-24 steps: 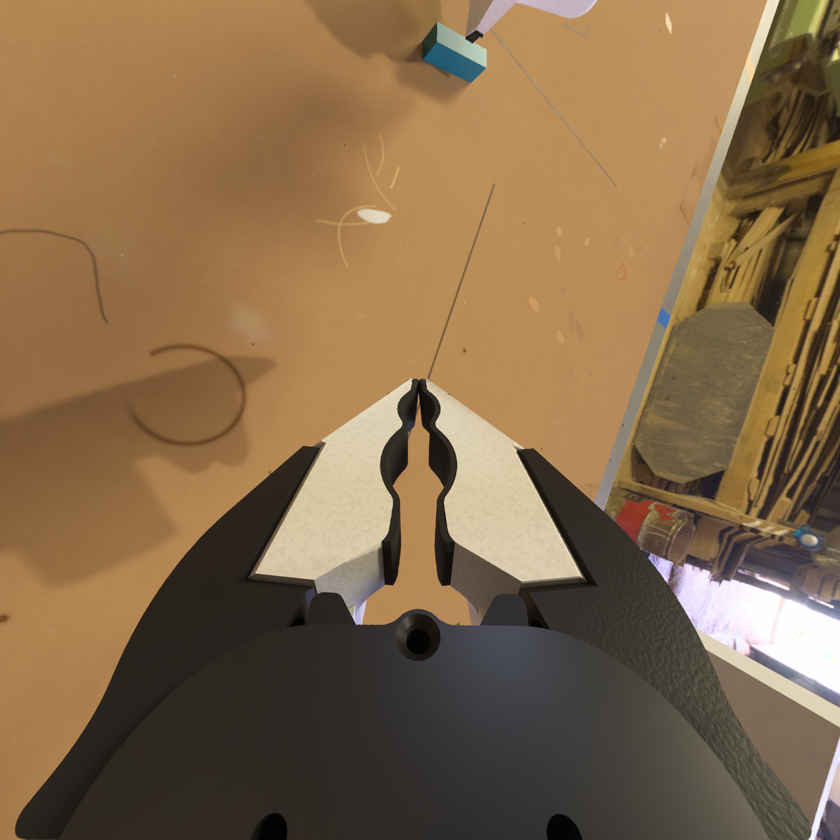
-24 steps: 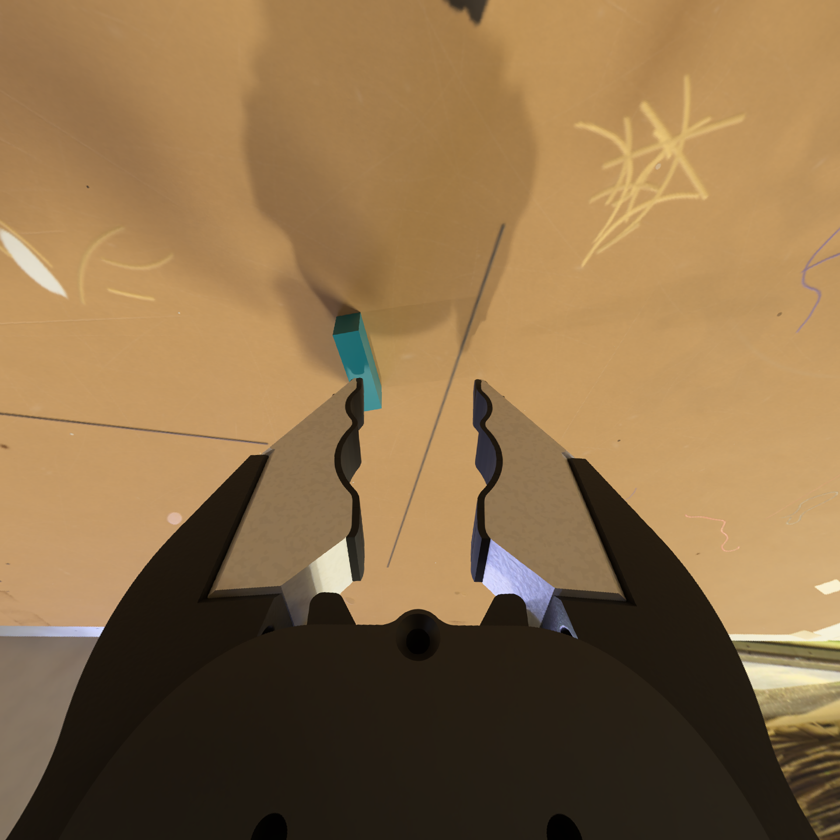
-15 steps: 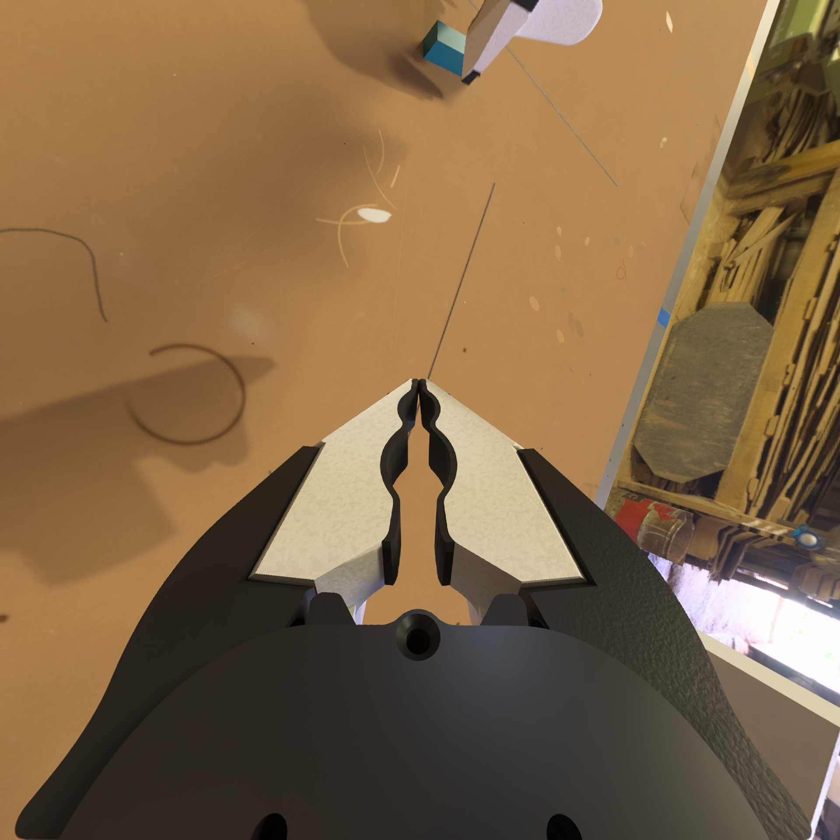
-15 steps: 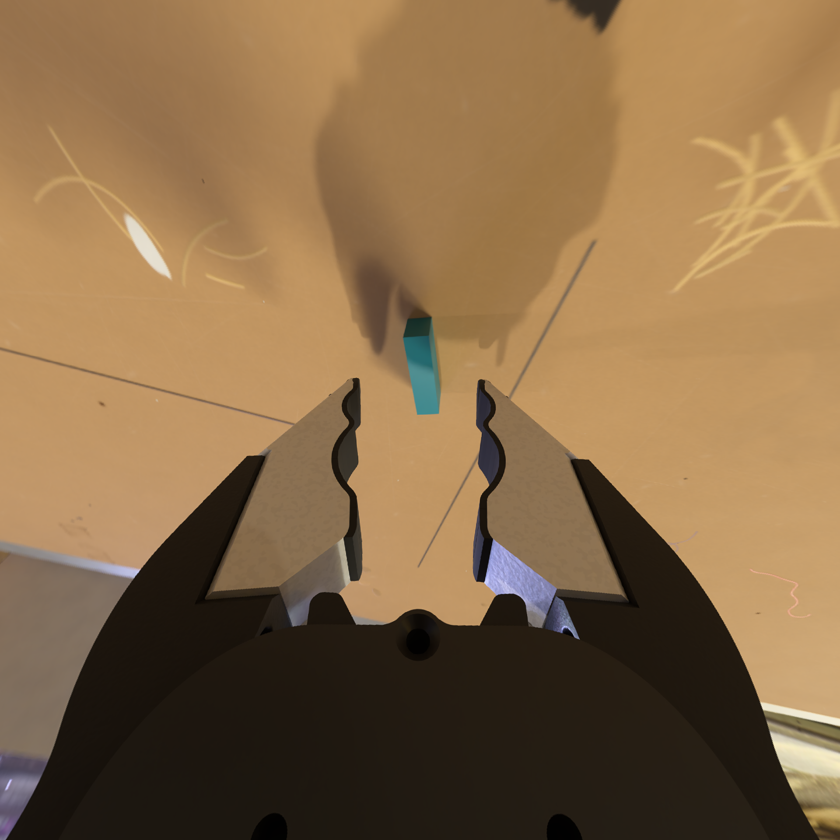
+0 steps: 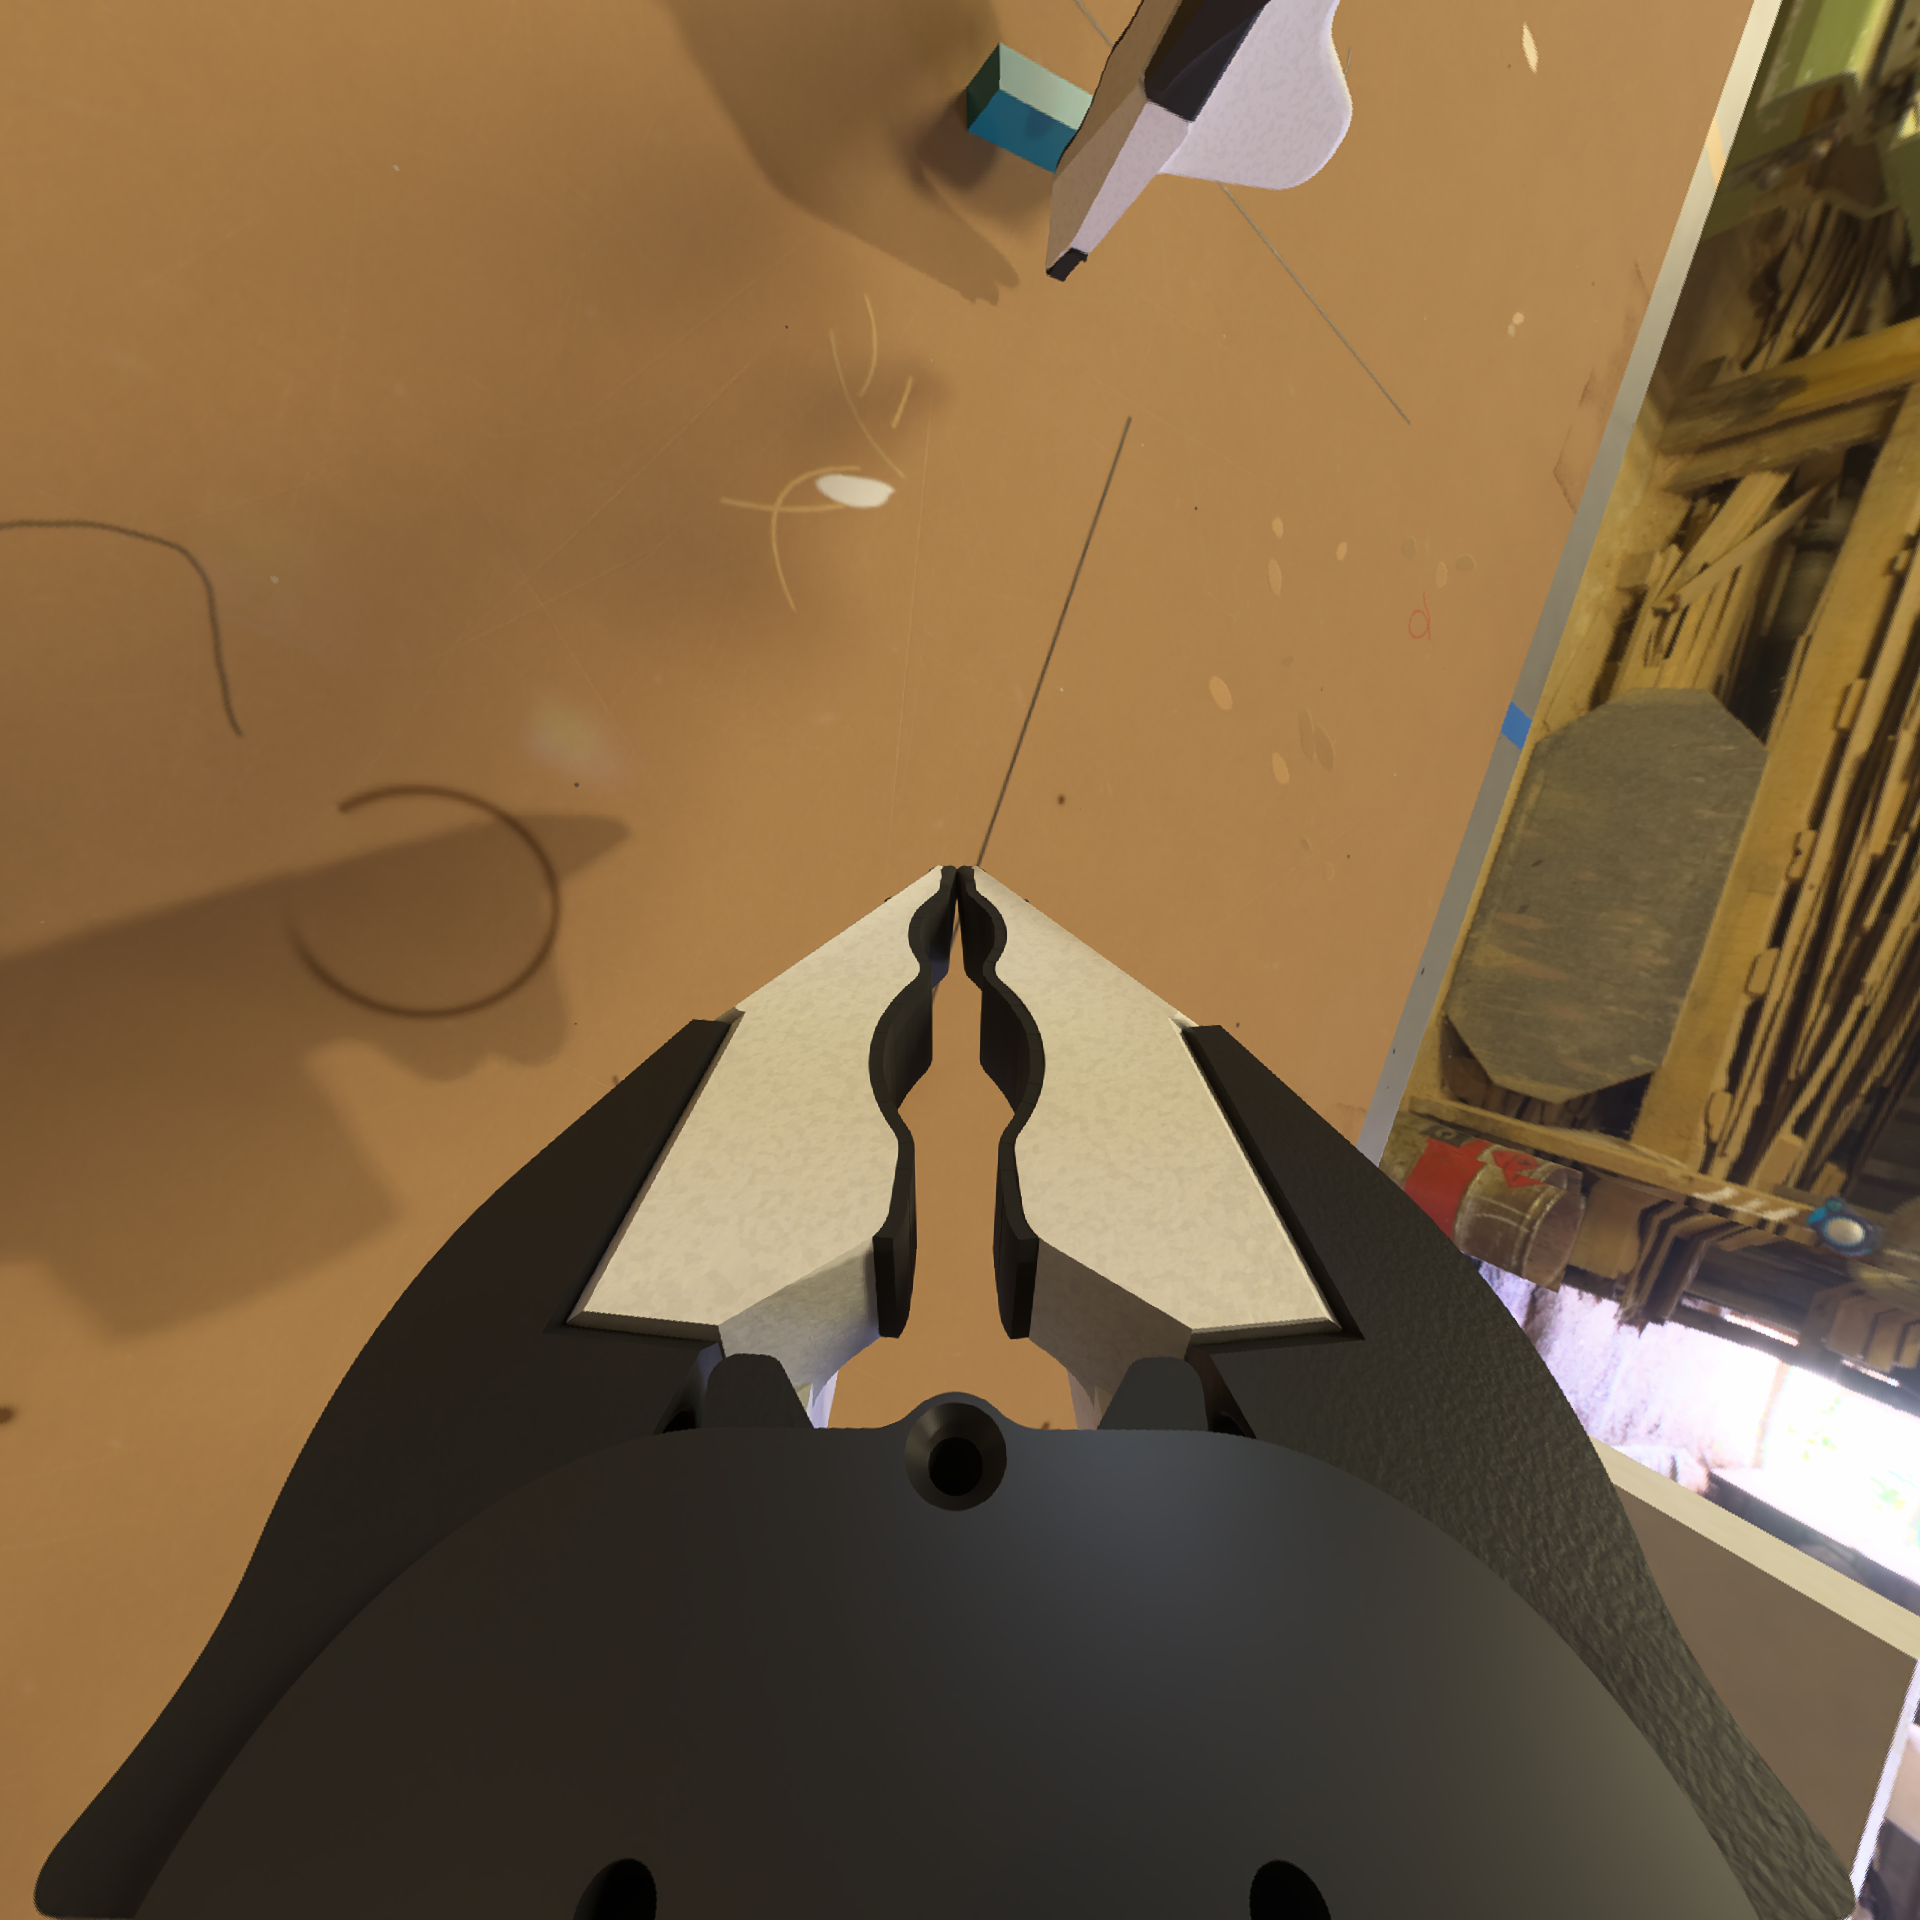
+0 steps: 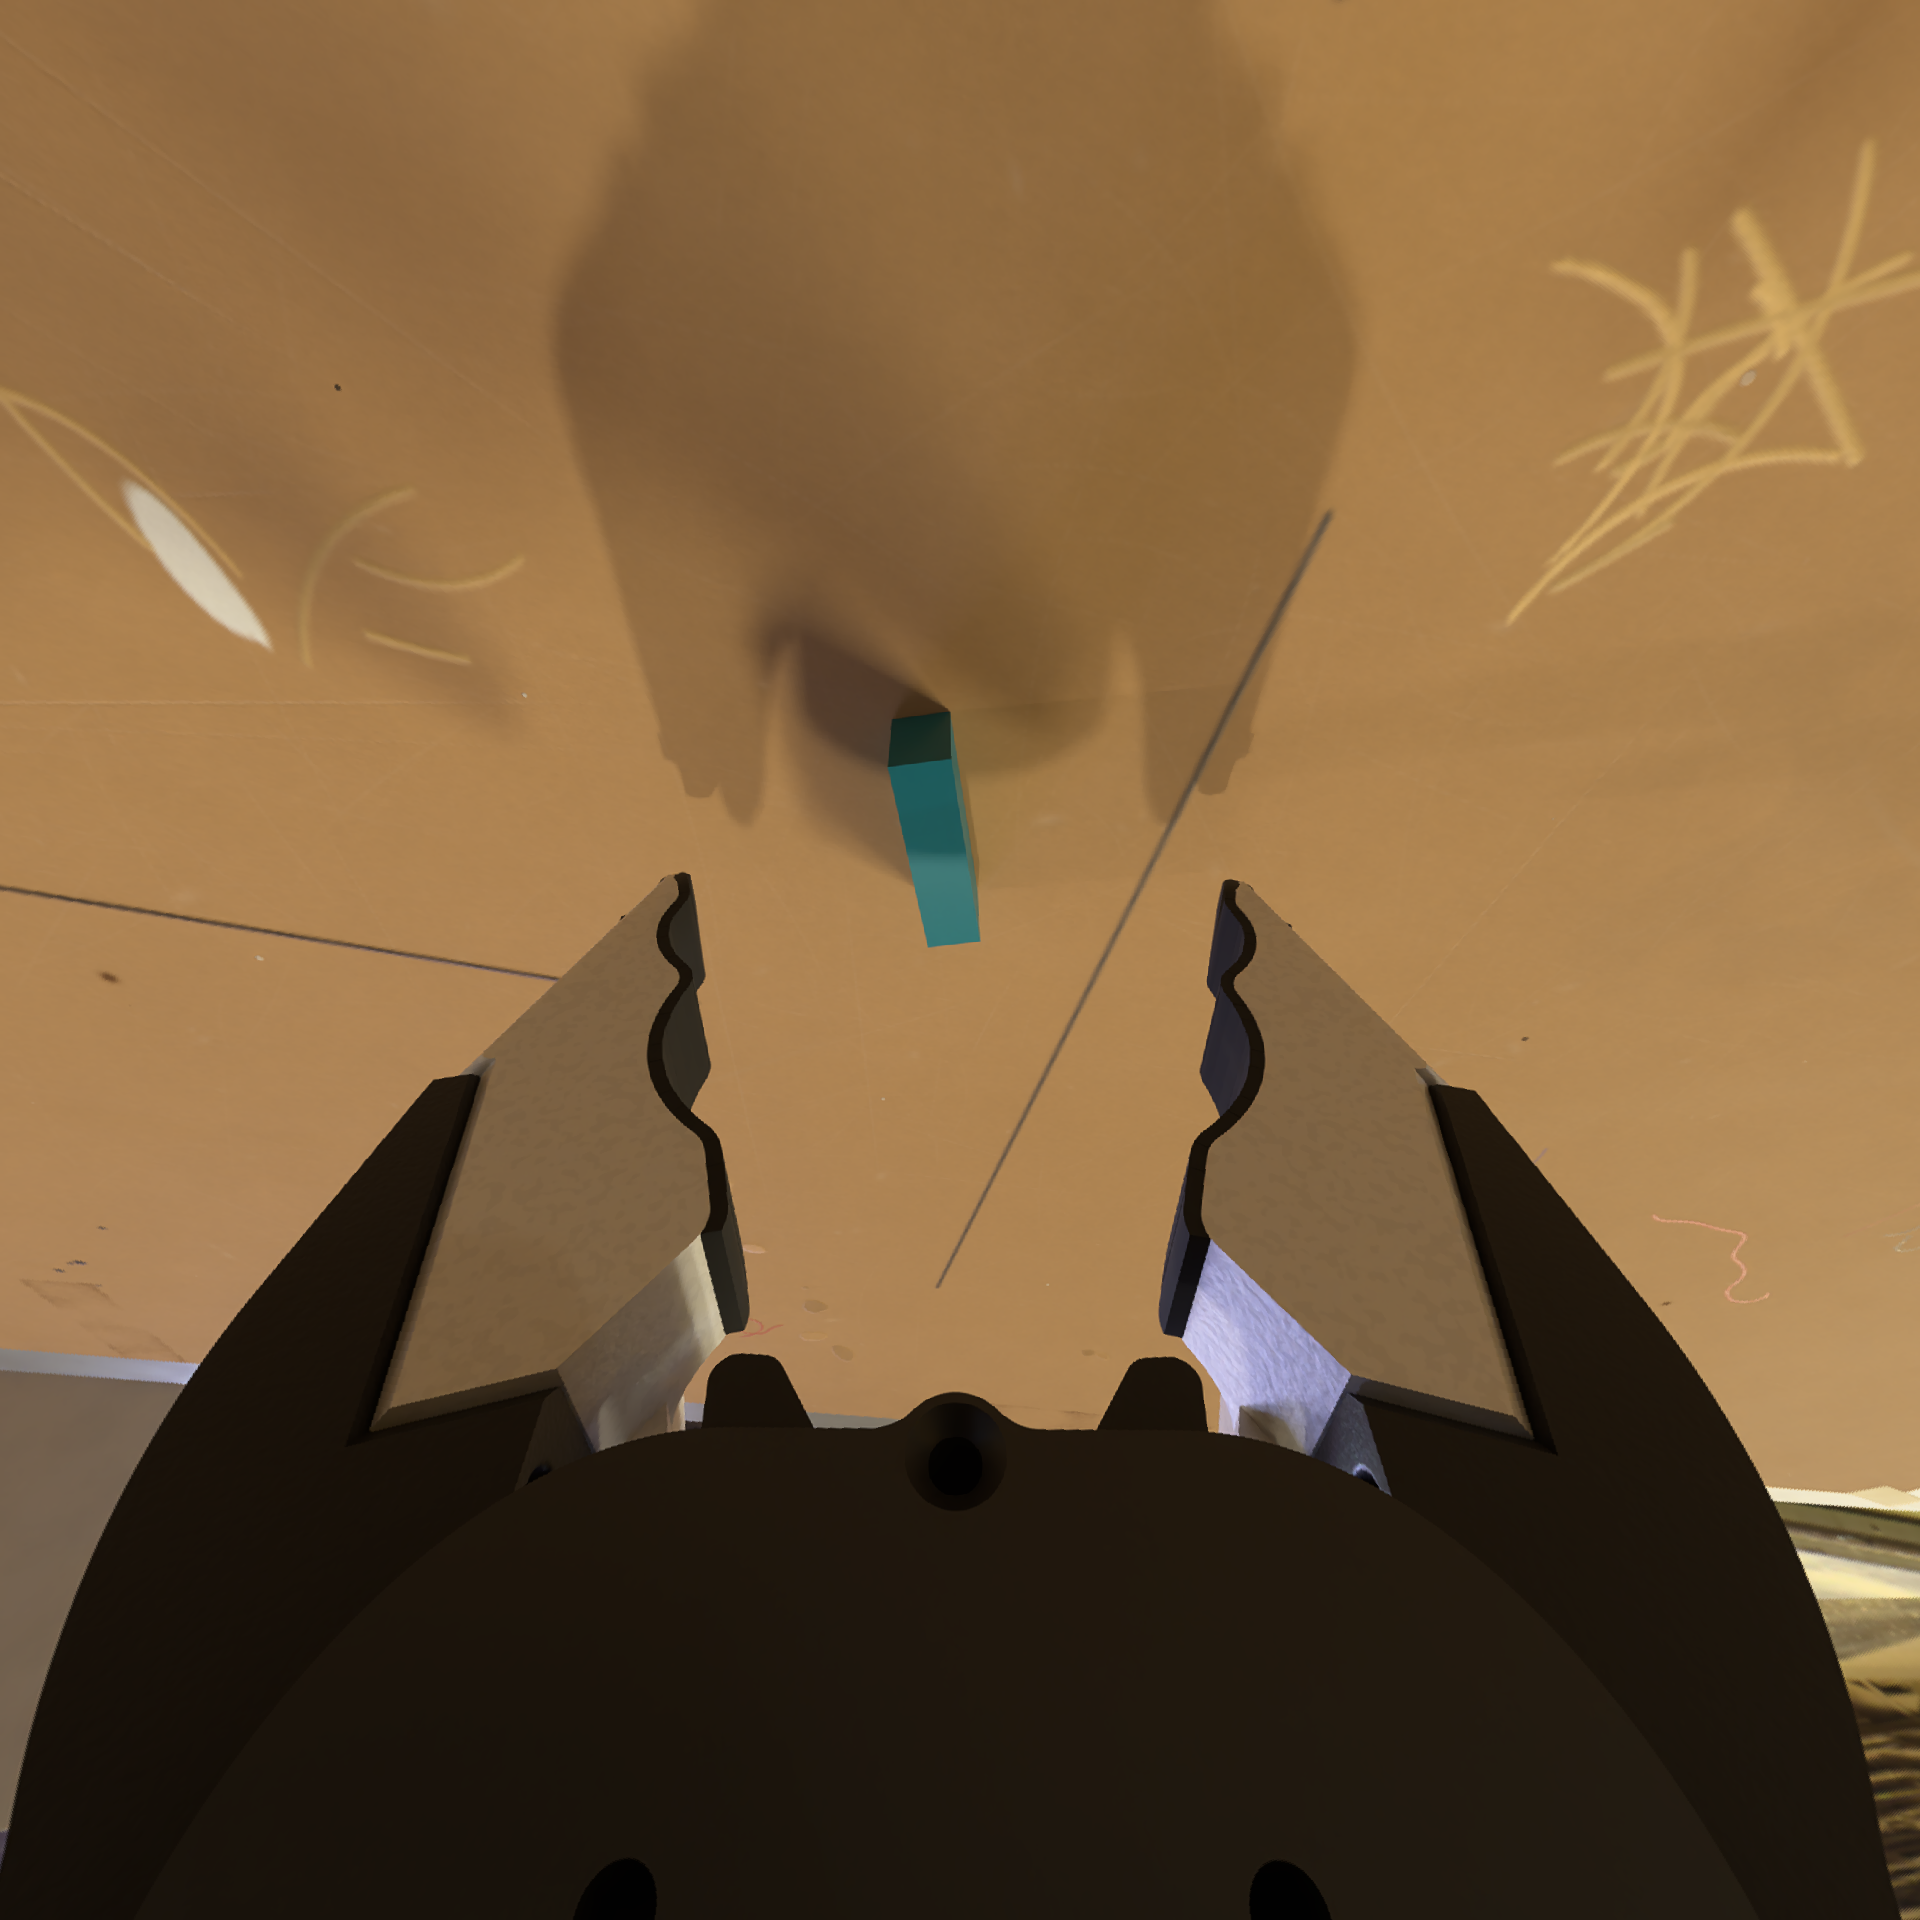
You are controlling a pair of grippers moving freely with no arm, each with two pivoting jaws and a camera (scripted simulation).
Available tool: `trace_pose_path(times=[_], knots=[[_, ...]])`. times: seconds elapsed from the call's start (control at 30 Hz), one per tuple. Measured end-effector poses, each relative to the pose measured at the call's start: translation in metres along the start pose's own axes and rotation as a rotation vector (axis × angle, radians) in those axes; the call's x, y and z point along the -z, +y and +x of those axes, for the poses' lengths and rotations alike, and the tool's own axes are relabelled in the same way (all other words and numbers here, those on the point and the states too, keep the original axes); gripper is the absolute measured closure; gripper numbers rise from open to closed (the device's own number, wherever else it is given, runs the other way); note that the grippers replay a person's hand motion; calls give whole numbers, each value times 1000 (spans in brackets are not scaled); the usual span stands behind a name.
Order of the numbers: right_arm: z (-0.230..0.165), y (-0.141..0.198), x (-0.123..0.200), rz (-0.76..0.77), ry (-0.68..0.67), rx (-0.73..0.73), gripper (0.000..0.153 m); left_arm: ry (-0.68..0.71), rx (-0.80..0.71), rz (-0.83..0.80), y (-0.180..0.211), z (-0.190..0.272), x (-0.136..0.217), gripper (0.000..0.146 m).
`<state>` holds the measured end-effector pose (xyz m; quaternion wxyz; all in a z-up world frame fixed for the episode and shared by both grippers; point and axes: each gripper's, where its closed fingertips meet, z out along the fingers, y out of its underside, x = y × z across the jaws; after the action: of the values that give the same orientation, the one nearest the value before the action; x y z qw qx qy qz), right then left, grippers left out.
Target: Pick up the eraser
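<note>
The eraser (image 6: 935,831) is a small teal block lying on the brown tabletop. In the right wrist view it sits just beyond my right gripper (image 6: 956,883), centred between the tips and apart from both. The right gripper is wide open and empty. In the left wrist view the eraser (image 5: 1023,104) lies far ahead at the top, partly hidden by a finger (image 5: 1122,156) of the right gripper. My left gripper (image 5: 956,873) is shut and empty, hovering over the table well short of the eraser.
The tabletop (image 5: 416,416) is scratched and carries pencil lines. Its right edge (image 5: 1475,862) runs diagonally in the left wrist view, with stacked timber (image 5: 1714,727) beyond. The near table edge (image 6: 94,1361) shows low left in the right wrist view.
My right gripper has moved so the eraser is centred between its tips, and its jaws have opened wider. In the left wrist view its finger now reaches farther down. The left gripper has not moved.
</note>
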<state>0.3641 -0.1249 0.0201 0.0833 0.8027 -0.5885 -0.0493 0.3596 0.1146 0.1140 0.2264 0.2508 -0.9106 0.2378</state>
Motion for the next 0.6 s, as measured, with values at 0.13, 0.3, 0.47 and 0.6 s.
trace_pose_path(times=[0.13,0.3,0.47,0.6], knots=[[-3,0,-4,-16,1,6,49,0,1,-1,0,0,-1,146],[-20,-5,6,35,-97,44,55,-1,0,-2,0,0,-1,146],[-9,-6,16,91,-84,24,70,0,0,-3,0,0,-1,146],[2,0,4,8,-47,39,81,-3,-6,-6,0,1,-1,146]])
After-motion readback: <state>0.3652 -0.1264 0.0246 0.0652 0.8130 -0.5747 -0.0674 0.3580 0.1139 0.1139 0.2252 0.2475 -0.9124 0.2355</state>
